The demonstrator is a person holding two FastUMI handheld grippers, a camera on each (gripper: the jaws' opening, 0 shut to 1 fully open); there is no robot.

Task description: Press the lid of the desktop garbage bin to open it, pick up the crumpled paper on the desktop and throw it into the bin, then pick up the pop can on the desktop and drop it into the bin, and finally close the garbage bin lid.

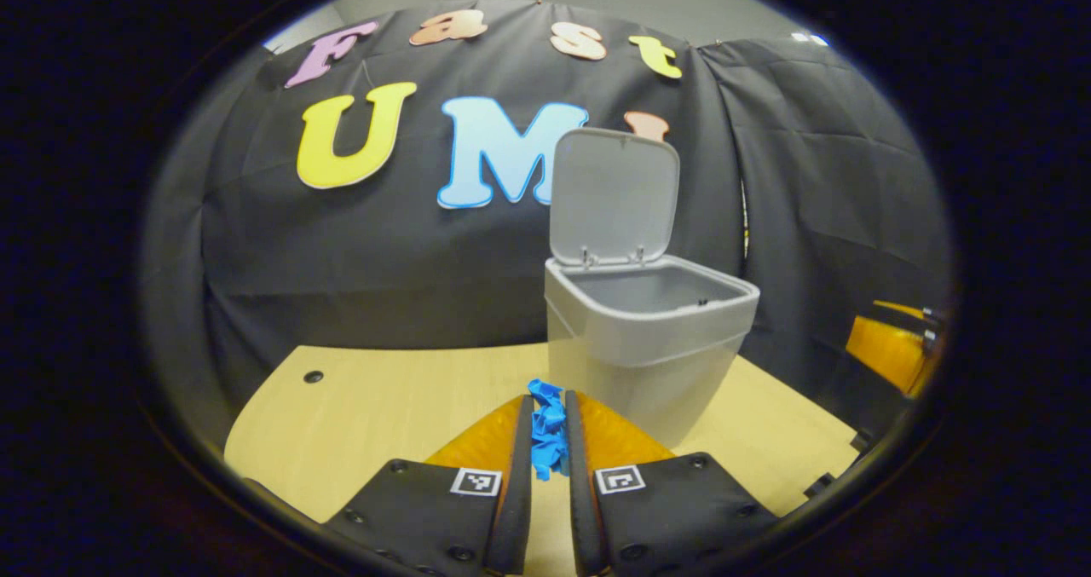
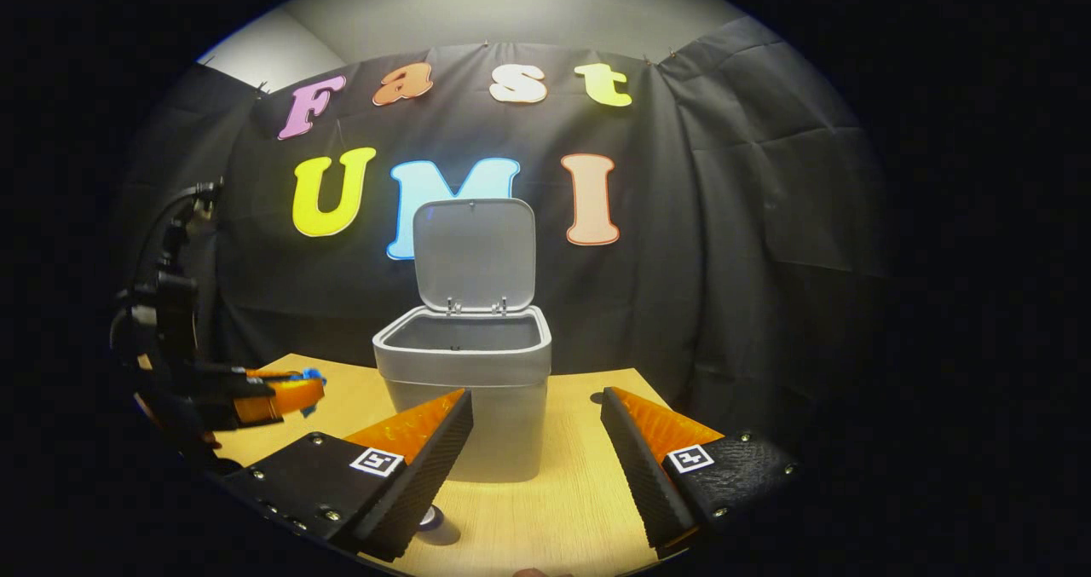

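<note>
With one bin (image 1: 648,347) lid up, left tool (image 1: 548,441) pinches one crumpled paper (image 1: 547,428); right tool (image 2: 537,441) agape, empty.

Two hand-held grippers with marker tags

The left gripper (image 1: 548,441) and the right gripper (image 2: 535,436) each have black textured plates with round screws, and one small square black-and-white marker on each finger base; dark cables rise behind the left gripper.

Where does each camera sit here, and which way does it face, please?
Left gripper view: rides the left gripper, shut on blue crumpled paper, facing the open bin.
Right gripper view: rides the open right gripper, facing the bin; left gripper at left.
Shared: bin, raised lid, table.
</note>
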